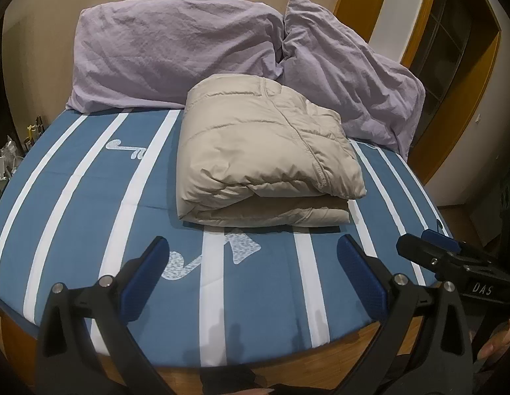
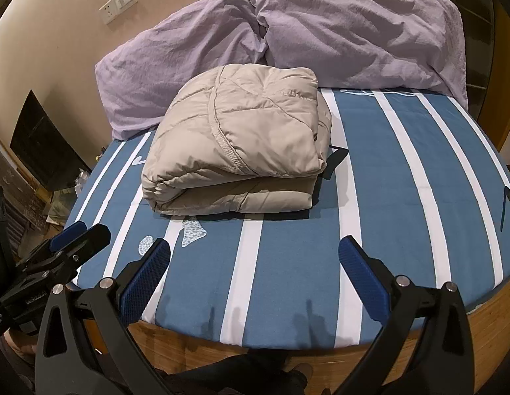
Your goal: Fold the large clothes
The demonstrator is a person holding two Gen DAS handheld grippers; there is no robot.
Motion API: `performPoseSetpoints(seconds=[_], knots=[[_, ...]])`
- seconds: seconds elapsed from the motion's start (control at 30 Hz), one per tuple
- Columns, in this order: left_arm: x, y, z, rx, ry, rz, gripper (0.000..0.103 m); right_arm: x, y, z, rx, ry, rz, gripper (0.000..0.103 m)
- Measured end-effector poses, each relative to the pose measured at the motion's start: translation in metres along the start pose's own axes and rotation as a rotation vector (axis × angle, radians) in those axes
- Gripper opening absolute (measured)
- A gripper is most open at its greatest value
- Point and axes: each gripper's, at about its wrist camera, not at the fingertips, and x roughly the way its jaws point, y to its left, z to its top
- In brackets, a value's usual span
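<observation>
A beige padded jacket [image 1: 265,154] lies folded into a thick bundle on the blue bed sheet with white stripes [image 1: 74,197]. It also shows in the right wrist view [image 2: 238,144]. My left gripper [image 1: 255,263] is open and empty, above the bed's near edge, apart from the jacket. My right gripper [image 2: 255,263] is open and empty too, over the same edge. The right gripper shows at the right of the left wrist view [image 1: 432,247]. The left gripper shows at the left of the right wrist view [image 2: 77,237].
Two lilac pillows [image 1: 176,49] [image 1: 353,82] lean against the wall behind the jacket. The wooden bed frame [image 1: 288,368] runs along the near edge. A wooden door frame [image 1: 452,98] stands at the right. A dark screen [image 2: 41,141] and clutter sit left of the bed.
</observation>
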Motion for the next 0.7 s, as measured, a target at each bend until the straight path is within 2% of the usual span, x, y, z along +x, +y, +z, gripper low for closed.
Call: performPoseSetpoints(seconds=[0.7], knots=[[0.0003,-0.0011,0.0012,0.0,0.0,0.002,0.101,0.004,-0.0014,-0.0008,0.003,0.012,0.0,0.102]])
